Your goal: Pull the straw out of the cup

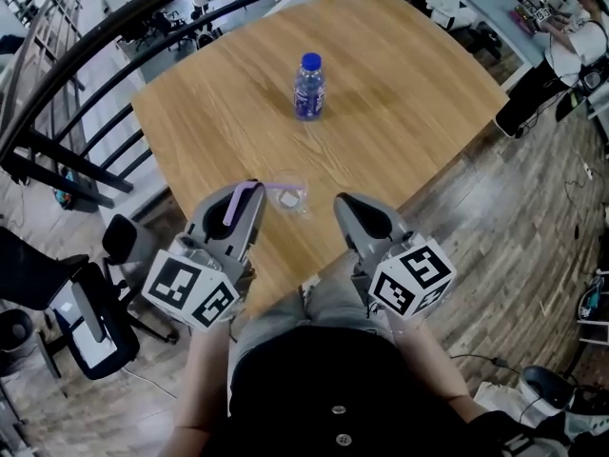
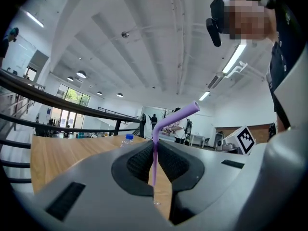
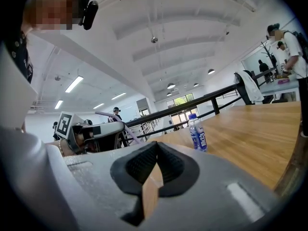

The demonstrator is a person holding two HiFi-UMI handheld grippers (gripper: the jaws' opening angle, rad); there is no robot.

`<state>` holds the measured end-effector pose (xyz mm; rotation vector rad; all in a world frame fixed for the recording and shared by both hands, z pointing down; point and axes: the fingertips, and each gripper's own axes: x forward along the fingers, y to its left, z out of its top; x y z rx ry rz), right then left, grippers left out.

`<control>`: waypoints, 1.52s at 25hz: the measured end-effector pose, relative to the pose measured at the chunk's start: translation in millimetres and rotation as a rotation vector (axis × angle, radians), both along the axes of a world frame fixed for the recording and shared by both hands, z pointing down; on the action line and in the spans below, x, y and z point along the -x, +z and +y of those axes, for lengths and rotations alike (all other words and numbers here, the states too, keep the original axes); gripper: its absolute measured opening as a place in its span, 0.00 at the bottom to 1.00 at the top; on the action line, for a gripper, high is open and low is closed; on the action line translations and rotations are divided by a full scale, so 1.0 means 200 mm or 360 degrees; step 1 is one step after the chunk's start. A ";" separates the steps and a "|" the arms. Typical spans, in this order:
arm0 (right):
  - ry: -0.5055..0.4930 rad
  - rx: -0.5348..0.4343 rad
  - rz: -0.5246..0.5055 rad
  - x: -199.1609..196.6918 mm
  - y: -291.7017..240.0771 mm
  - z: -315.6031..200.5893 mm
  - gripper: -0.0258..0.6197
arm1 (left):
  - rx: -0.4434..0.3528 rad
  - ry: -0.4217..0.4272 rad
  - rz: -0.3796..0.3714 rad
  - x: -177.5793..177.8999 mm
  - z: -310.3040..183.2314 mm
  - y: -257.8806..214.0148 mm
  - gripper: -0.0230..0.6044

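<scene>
The left gripper [image 2: 155,147] is clamped on the purple straw [image 2: 155,165], which is clear of the transparent cup [image 1: 289,197]. That cup sits empty by the table [image 1: 409,93] edge. The right gripper [image 3: 156,150] has its jaws together, holding nothing. 1 capped bottle [image 1: 308,89] stands mid-table.

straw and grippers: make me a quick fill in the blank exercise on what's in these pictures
1. The left gripper has its fingers shut on a ___ straw.
2. The bottle standing on the table has a ___ cap.
3. The right gripper has its fingers together with ___ between them.

Missing words: purple; blue; nothing
</scene>
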<state>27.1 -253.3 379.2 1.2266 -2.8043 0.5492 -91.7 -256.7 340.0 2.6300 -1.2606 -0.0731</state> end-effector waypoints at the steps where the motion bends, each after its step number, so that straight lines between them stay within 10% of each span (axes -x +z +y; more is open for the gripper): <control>1: 0.0002 0.0001 -0.0013 -0.01 -0.01 0.00 0.04 | -0.0018 0.0003 0.0019 0.00 0.01 -0.02 0.11; 12: -0.0105 -0.0155 -0.0197 0.05 -0.24 0.00 0.04 | -0.0201 0.0146 0.0236 -0.01 0.08 -0.21 0.11; 24: -0.0035 -0.0317 -0.0245 0.07 -0.37 0.03 0.04 | -0.0249 -0.0025 0.0428 0.07 0.12 -0.23 0.11; 38: -0.0130 -0.0297 -0.0154 0.19 -0.32 0.08 0.04 | -0.0220 -0.0091 0.0423 0.12 0.15 -0.17 0.11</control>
